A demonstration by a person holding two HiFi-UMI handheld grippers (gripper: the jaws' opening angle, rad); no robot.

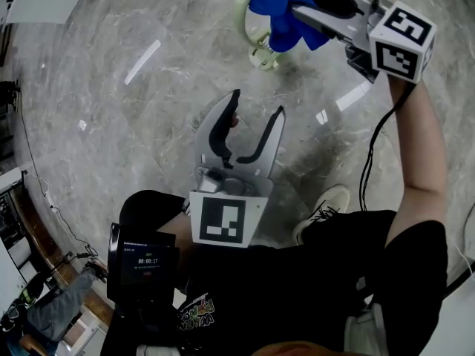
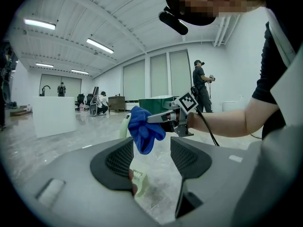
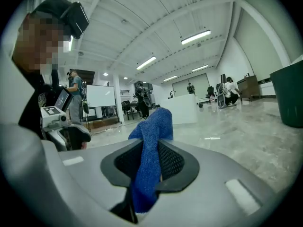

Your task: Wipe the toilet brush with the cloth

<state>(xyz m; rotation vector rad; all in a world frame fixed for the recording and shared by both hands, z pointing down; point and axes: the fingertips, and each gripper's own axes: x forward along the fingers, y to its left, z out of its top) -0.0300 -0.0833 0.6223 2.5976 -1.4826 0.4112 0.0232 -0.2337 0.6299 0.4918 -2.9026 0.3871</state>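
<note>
Only right gripper view shows jaws pinching cloth (image 3: 151, 141).

Green bin (image 3: 289, 96) and white counter (image 2: 54, 116) stand on marble floor (image 1: 111, 162).

Grey left gripper (image 1: 258, 104) and right gripper (image 1: 297, 13), black-padded jaws, white marker cubes (image 1: 226, 221), black cable (image 1: 371, 162), black short-sleeved shirt (image 1: 297, 288)

The cloth (image 1: 282, 13) is blue, the toilet brush (image 1: 261, 56) pale green, the floor (image 1: 133, 124) grey and veined.
</note>
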